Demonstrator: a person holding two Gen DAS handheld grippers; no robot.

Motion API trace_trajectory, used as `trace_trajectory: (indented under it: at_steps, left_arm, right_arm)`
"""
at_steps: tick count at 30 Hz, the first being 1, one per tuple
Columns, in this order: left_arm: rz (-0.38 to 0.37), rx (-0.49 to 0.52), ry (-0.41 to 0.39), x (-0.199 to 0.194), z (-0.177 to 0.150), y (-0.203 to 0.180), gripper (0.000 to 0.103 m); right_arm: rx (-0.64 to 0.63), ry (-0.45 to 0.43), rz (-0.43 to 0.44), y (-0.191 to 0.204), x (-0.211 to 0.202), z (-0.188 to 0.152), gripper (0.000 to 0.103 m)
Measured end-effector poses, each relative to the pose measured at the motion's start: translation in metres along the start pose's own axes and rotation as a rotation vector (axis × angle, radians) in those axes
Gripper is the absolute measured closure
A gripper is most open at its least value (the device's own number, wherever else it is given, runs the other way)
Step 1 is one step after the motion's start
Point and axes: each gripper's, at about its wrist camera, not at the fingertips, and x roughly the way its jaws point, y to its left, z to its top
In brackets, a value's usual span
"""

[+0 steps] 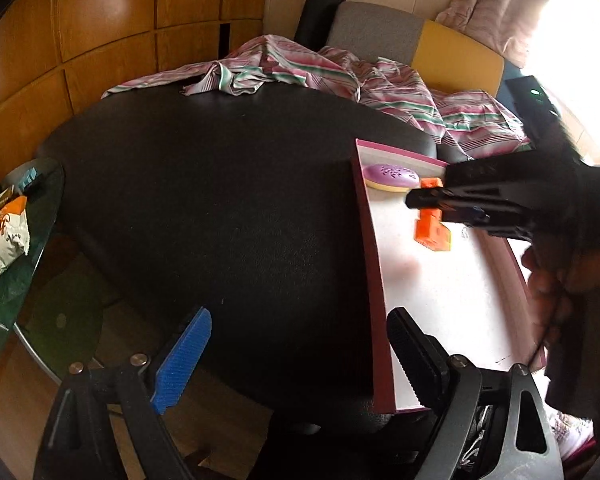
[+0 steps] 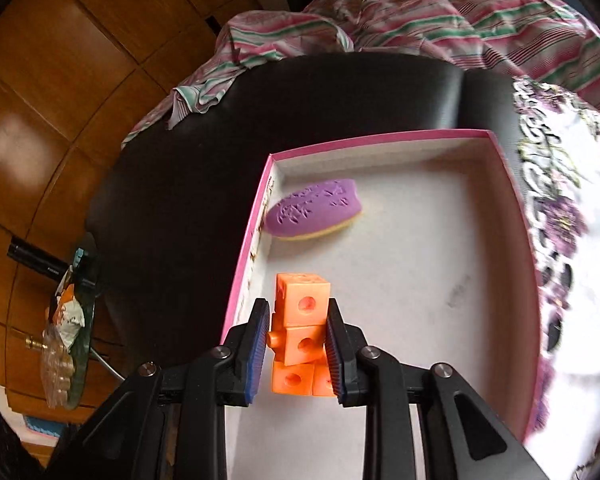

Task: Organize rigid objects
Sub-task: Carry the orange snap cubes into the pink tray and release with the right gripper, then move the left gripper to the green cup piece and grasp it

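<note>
The left gripper (image 1: 296, 364) points steeply down with its jaws spread wide and nothing between them; one pad is blue, the other black and ribbed. The right gripper (image 2: 298, 344) also tilts steeply down, its jaws drawn close and clamped on the orange blocks (image 2: 300, 332), the ribbed pads pressing the stack from both sides. In the left wrist view the right gripper (image 1: 424, 200) reaches in from the right edge, blurred, its black body lying nearly level across the picture. Behind it the person's right hand (image 1: 548, 280) wraps the handle, fingers curled, partly hidden by the dark grip.
</note>
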Motion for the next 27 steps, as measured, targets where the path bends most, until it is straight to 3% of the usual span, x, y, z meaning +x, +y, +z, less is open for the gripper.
trace_trajectory:
  at_steps: [8, 17, 27]
  left_arm:
    - [0.009, 0.013, 0.003, 0.001, 0.0, 0.001, 0.013]
    - [-0.019, 0.022, 0.002, -0.001, 0.001, -0.007, 0.013]
    - [-0.044, 0.061, 0.011, -0.003, 0.001, -0.025, 0.013]
  right_arm:
    - [0.02, 0.005, 0.021, -0.002, 0.009, 0.003, 0.073]
    - [-0.061, -0.077, -0.049, -0.006, -0.032, -0.015, 0.067]
    - [-0.033, -0.152, -0.145, -0.052, -0.088, -0.041, 0.064]
